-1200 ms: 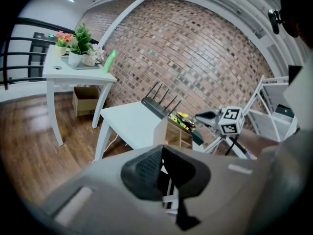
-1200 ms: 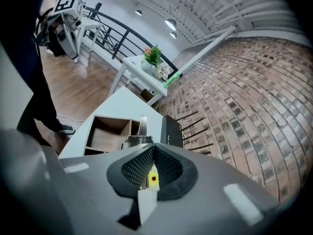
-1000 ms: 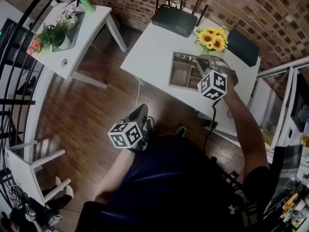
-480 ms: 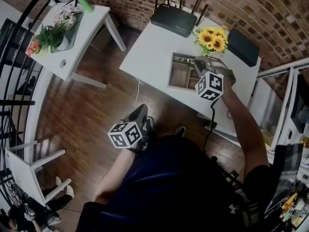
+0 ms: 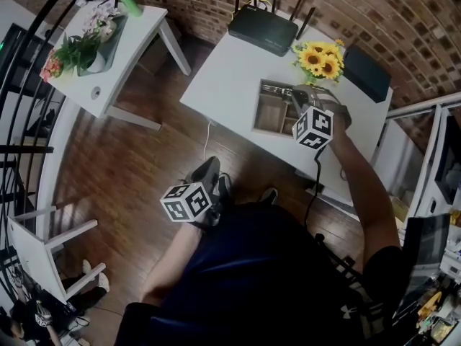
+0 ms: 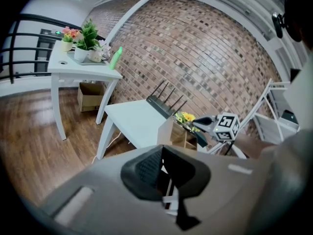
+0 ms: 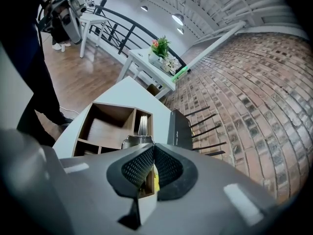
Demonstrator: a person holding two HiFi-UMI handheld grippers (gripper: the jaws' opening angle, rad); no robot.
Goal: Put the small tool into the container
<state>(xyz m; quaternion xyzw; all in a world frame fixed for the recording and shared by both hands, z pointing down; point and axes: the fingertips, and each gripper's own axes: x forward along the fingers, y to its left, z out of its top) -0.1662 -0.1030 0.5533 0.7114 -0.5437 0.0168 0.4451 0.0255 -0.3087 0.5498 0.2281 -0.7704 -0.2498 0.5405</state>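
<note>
A wooden organiser box (image 5: 271, 114) with several compartments stands on the white table (image 5: 223, 78). My right gripper (image 5: 297, 92) hangs over the box's right side, marker cube toward me. In the right gripper view its jaws (image 7: 153, 148) are shut, and a small silvery tool (image 7: 137, 141) shows at their tips above the organiser (image 7: 105, 106). A narrow compartment holds several silvery items (image 7: 142, 124). My left gripper (image 5: 208, 168) is low by my lap over the wooden floor, well short of the table, and is shut (image 6: 162, 153) on nothing.
A black router (image 5: 263, 27), sunflowers (image 5: 320, 58) and a dark flat device (image 5: 366, 71) line the table's far edge by the brick wall. A second white table (image 5: 133, 42) with plants and a green bottle (image 5: 128, 1) stands left. A white chair (image 5: 43, 247) is lower left.
The right gripper has sunk slightly over the organiser with its jaws still shut. The left gripper has stayed where it was.
</note>
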